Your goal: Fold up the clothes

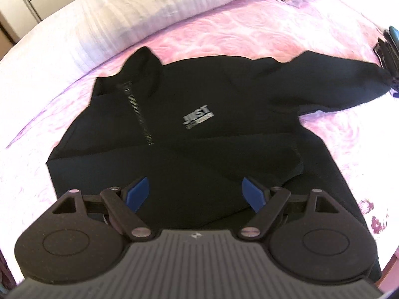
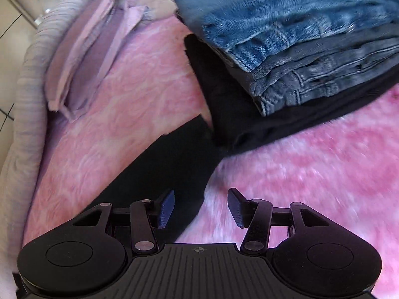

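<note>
A black half-zip sweatshirt (image 1: 189, 129) with a small white chest logo lies face up on the pink bed cover (image 1: 224, 35). One sleeve is folded across its lower body; the other sleeve (image 1: 331, 84) stretches out to the right. My left gripper (image 1: 197, 194) is open and empty, low over the sweatshirt's hem. My right gripper (image 2: 201, 205) is open and empty, over the end of the stretched-out black sleeve (image 2: 164, 167) and the pink cover (image 2: 311, 174).
A stack of folded clothes, blue jeans (image 2: 286, 20) on grey jeans on a black garment, sits just beyond the sleeve end. A grey ribbed pillow (image 1: 139, 7) and a lilac folded cloth (image 2: 84, 59) lie at the head of the bed.
</note>
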The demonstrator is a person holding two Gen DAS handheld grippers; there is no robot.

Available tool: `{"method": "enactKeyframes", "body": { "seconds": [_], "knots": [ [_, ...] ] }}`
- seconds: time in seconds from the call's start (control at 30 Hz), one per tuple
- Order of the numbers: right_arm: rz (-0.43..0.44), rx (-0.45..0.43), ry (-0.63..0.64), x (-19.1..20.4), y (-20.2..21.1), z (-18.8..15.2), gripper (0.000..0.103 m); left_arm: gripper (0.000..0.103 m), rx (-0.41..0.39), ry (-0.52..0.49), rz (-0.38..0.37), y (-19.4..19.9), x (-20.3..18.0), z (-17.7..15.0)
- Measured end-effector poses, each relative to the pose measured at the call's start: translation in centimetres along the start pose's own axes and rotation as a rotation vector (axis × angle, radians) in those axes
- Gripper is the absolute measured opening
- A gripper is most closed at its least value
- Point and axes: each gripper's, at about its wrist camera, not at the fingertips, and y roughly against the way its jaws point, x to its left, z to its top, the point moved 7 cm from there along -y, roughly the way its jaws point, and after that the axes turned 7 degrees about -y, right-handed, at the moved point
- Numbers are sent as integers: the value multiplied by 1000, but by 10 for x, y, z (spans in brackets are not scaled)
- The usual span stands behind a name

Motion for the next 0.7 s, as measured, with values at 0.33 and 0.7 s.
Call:
{"method": "enactKeyframes", "body": {
  "seconds": [0.33,0.7],
  "knots": [
    [78,-37,290,74,29,-5,6,79,-17,34,-8,-3,3,-7],
    [686,-233,804,345,219,-248,6,79,-94,144,-59,27,93,-103]
  ]
}}
